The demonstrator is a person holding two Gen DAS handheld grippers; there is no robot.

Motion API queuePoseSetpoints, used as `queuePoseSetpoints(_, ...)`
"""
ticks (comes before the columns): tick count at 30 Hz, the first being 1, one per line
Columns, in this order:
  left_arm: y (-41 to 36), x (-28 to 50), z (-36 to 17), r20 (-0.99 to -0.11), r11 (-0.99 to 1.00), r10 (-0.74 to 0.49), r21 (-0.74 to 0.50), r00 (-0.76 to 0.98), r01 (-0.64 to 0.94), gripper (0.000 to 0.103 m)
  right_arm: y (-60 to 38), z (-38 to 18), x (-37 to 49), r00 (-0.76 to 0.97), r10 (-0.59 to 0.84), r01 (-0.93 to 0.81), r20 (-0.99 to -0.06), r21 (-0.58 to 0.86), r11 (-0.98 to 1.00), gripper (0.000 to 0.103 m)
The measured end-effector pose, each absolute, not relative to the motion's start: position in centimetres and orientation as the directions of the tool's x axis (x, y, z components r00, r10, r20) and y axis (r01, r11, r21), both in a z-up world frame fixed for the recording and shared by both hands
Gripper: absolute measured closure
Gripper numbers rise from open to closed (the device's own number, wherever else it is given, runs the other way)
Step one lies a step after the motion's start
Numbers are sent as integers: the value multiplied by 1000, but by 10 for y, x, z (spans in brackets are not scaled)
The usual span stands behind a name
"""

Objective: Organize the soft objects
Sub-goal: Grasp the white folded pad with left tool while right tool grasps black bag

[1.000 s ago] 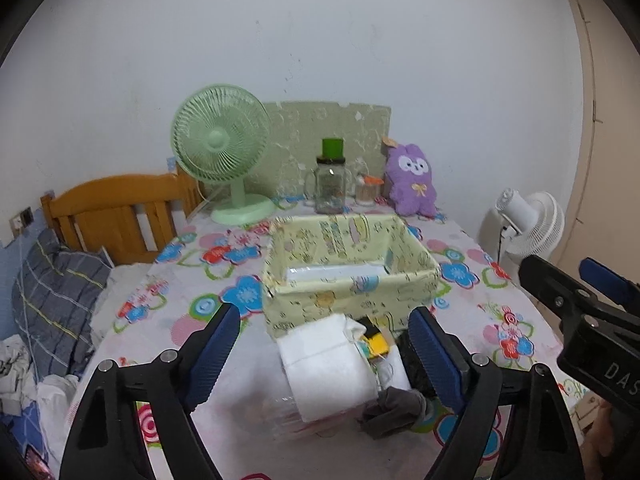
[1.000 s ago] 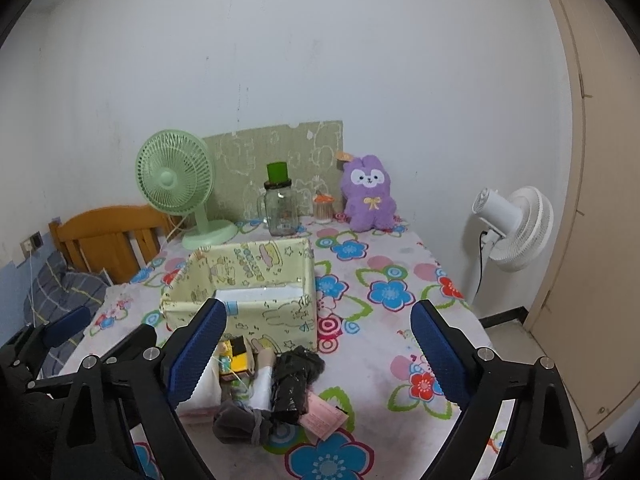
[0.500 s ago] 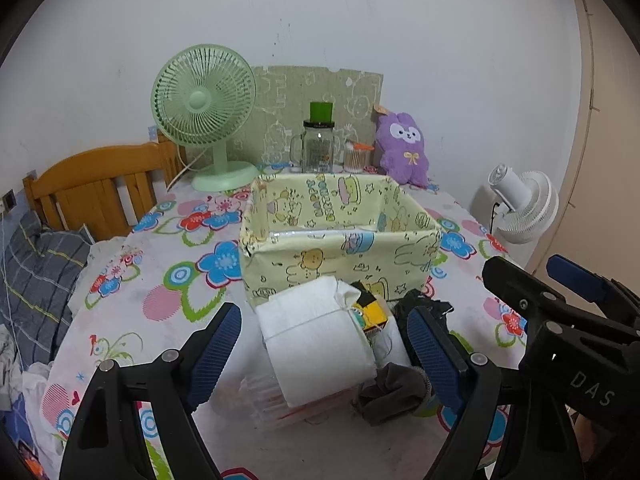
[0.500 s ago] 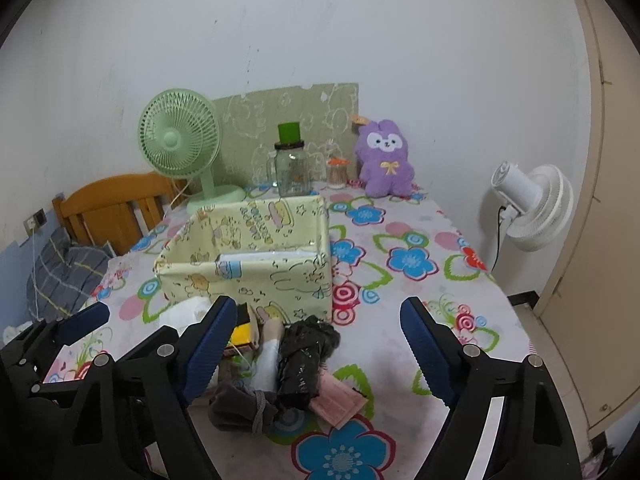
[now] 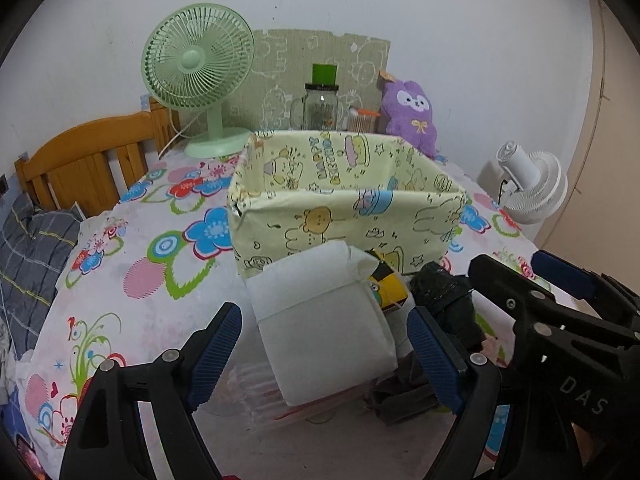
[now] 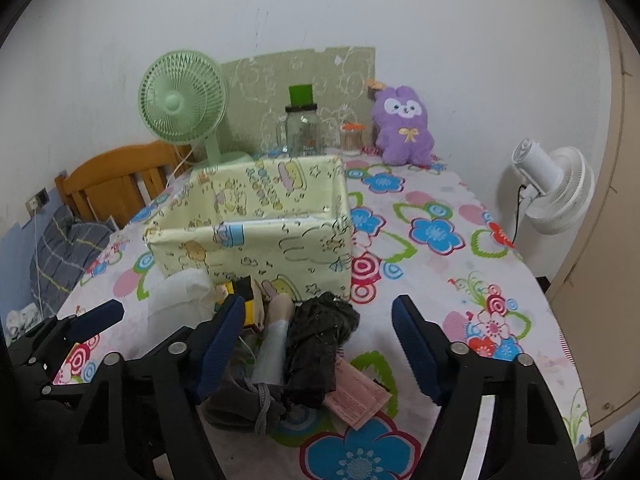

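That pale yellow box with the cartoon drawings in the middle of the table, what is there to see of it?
The yellow box is an open-topped rectangular container covered in pale yellow paper or fabric printed with cartoon animals, stars and lettering. It stands upright on the flowered tablecloth, with no lid. The part of its inside that shows looks empty. A strip of clear tape seems to run along its near rim. A folded white cloth and a heap of small soft things lie against or just before its near wall.

two fans, one box, one plush
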State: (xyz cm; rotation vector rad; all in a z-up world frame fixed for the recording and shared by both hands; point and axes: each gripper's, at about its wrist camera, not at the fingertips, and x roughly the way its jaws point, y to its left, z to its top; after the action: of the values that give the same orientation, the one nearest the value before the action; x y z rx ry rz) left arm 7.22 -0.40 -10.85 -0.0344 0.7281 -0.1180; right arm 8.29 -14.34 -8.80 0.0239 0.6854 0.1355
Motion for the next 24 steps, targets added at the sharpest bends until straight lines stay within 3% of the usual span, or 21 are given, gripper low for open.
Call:
queuePoseSetpoints(7,-3,84,-121,-691,992,-128,-86,711,95,17,-141,-102,96,732,134,-117,-668,71,991,31)
queuePoseSetpoints(10,-4,88,-127,-709,991,-131,-92,693,93,17,-140,-108,101,715,130,-106,-687,77,991,37)
queuePoseSetpoints(16,-5,91,-135,-726,991,-132,-92,675,95,23,-141,-121,110,676,148,-106,-722,104,989,39)
queuePoseSetpoints(24,-10,92,-137,-735,993,-112,-65,669,95,27,-138,-132,117,630,179,-108,-756,143,984,54)
